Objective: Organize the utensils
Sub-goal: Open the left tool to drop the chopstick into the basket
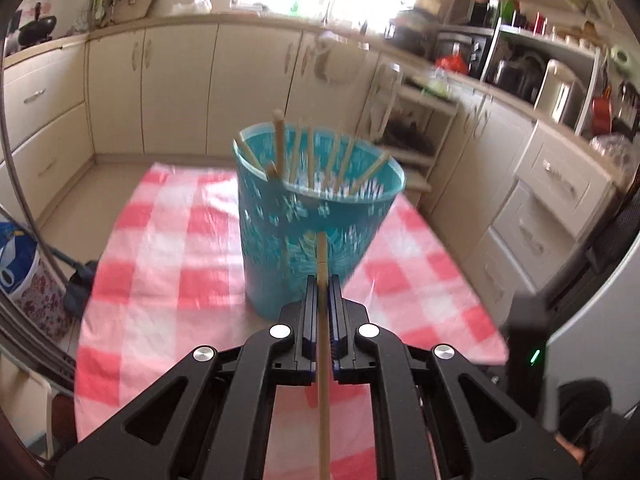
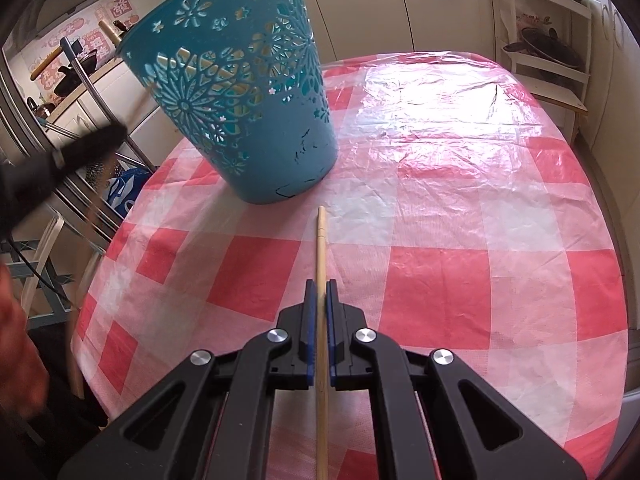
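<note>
A teal plastic basket [image 1: 312, 224] with cut-out flower patterns stands on the red and white checked tablecloth [image 1: 168, 240]. Several wooden chopsticks [image 1: 304, 156] lean inside it against the rim. My left gripper [image 1: 323, 280] is shut on one wooden chopstick [image 1: 322, 256], whose tip points at the basket's near wall. In the right wrist view the same basket [image 2: 244, 92] stands to the upper left. My right gripper [image 2: 321, 284] is shut on another chopstick [image 2: 321, 240], held over the cloth just short of the basket's base.
Cream kitchen cabinets [image 1: 176, 84] line the far wall, with a cluttered counter [image 1: 520, 64] and drawers [image 1: 552, 184] to the right. A white shelf unit [image 2: 540, 40] stands past the table's far corner. A blurred dark sleeve [image 2: 52, 160] and a hand [image 2: 16, 344] show at the left.
</note>
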Available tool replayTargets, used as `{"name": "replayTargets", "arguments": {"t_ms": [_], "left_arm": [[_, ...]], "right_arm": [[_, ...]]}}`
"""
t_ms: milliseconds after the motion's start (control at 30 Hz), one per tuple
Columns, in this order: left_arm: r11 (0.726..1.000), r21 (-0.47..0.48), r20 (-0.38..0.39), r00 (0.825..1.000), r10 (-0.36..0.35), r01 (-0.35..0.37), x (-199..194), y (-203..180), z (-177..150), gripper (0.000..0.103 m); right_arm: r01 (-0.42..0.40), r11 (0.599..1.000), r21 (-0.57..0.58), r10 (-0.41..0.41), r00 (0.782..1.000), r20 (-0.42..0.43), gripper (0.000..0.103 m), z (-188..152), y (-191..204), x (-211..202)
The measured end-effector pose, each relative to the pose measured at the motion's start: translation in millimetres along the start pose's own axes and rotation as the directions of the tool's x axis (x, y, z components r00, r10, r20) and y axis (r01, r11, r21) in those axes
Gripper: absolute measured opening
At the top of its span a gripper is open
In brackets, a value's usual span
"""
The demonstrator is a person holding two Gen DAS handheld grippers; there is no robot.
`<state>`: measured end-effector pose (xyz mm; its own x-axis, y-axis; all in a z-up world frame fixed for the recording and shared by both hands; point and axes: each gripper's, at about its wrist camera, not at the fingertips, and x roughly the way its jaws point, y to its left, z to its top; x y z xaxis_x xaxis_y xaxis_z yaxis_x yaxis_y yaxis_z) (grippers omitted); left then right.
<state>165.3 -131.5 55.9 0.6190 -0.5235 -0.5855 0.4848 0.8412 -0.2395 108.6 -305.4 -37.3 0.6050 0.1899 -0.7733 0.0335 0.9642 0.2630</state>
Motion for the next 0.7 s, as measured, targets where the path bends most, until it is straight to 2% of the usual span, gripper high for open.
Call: {"name": "replayTargets", "arguments": {"t_ms": [200, 333, 500, 567, 633, 700], "left_arm": [[0.997, -0.052, 0.093, 0.994, -0.051, 0.056, -19, 13, 51, 0.002], [0.997, -0.059, 0.085, 0.995, -0.043, 0.048, -18, 17, 53, 0.002], [0.994, -0.11, -0.022, 1.0, -0.015, 0.013, -7, 35, 16, 0.002], [0.991, -0.129, -0.111, 0.994, 0.005, -0.02, 7, 43, -9, 0.002], [0.989, -0.127, -0.228, 0.973, 0.041, -0.072, 30, 48, -27, 0.002], [0.985, -0.067, -0.297, 0.946, 0.132, -0.159, 51, 48, -40, 0.011]], "right_arm": [[-0.011, 1.0, 0.008, 0.011, 1.0, -0.001, 0.005, 3, -2, 2], [-0.019, 1.0, 0.016, 0.019, 1.0, -0.003, 0.005, 4, -4, 3], [-0.03, 0.999, 0.026, 0.03, 1.0, -0.005, 0.005, 4, -6, 3], [-0.029, 0.999, 0.027, 0.029, 1.0, -0.004, 0.005, 4, -5, 3], [-0.024, 0.999, 0.024, 0.024, 1.0, -0.003, 0.005, 3, -4, 2], [-0.025, 0.999, 0.026, 0.025, 1.0, -0.003, 0.005, 3, -5, 3]]}}
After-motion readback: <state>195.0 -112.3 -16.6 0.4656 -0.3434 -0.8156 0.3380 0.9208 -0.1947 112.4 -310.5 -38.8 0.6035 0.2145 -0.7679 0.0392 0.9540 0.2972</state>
